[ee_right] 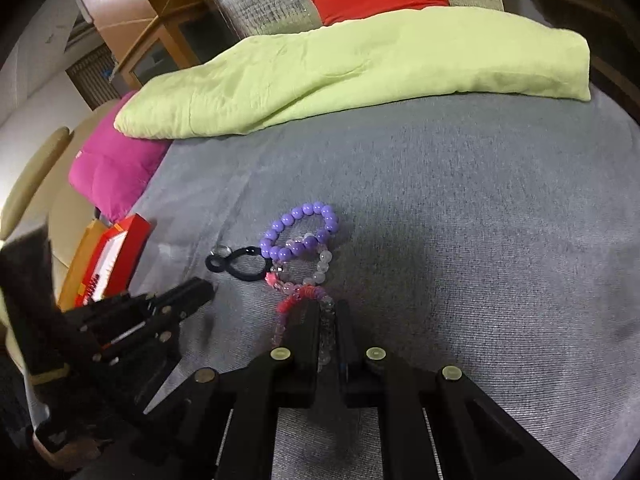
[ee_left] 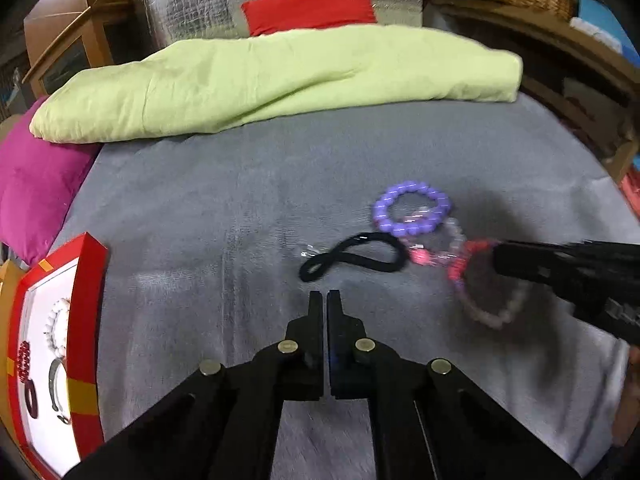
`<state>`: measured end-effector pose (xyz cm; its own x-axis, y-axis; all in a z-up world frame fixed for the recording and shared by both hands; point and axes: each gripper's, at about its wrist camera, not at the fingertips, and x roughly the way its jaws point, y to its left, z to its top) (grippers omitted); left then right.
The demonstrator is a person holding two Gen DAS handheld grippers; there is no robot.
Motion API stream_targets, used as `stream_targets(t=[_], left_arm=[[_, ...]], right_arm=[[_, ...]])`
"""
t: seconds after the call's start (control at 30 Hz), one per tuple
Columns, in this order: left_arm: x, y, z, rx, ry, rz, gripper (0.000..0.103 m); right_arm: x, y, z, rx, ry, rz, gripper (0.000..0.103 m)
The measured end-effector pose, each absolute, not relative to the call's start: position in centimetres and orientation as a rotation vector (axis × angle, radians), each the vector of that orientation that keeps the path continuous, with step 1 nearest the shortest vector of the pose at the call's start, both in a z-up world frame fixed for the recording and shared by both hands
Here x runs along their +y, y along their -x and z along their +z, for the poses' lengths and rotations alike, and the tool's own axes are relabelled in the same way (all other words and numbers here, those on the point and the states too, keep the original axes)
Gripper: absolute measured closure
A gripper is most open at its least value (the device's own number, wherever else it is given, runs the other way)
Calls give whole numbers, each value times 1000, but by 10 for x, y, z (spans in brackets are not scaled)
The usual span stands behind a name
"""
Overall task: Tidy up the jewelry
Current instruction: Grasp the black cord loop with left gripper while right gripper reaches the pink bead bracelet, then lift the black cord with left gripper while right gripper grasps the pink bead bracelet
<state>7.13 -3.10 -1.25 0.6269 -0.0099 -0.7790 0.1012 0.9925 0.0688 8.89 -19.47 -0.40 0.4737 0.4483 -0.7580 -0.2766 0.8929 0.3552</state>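
Pinching the clear-and-pink beaded bracelet (ee_right: 324, 320) mid-blanket, the right gripper (ee_right: 329, 312) grips a light, slippery, floppy strand; holding across the beads suits it. The left gripper (ee_left: 324, 300) is pressed together, empty, near the black loop (ee_left: 352, 258).

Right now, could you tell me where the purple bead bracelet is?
The purple bead bracelet lies on the grey bedspread, just right of the black hair tie and overlapping the clear bead bracelet beyond the right tongs.
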Motion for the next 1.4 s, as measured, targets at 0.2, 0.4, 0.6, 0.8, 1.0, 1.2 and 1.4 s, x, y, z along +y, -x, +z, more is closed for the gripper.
stream_targets(t=[0.2,0.4,0.6,0.8,1.0,1.2,1.4], left_arm=[[-26,-31,10,822,-74,-100,102],[-25,-49,7,852,-112,-86,74],[-22,-85,-3,841,-167,-57,32],[-35,-117,-20,882,-237,-122,67],[-33,-106,-19,919,-234,-165,83],[-24,-79,-1,886,-150,-179,97],[-16,-61,8,859,-107,-162,97]], right_arm=[[-198,-84,5,958,-233,464,95],[-202,-78,5,958,-249,459,95],[-204,-84,4,962,-262,465,95],[-202,-92,3,965,-269,476,95],[-203,-93,4,961,-279,471,95],[-203,-88,8,947,-280,466,95],[-206,-84,11,932,-293,470,95]])
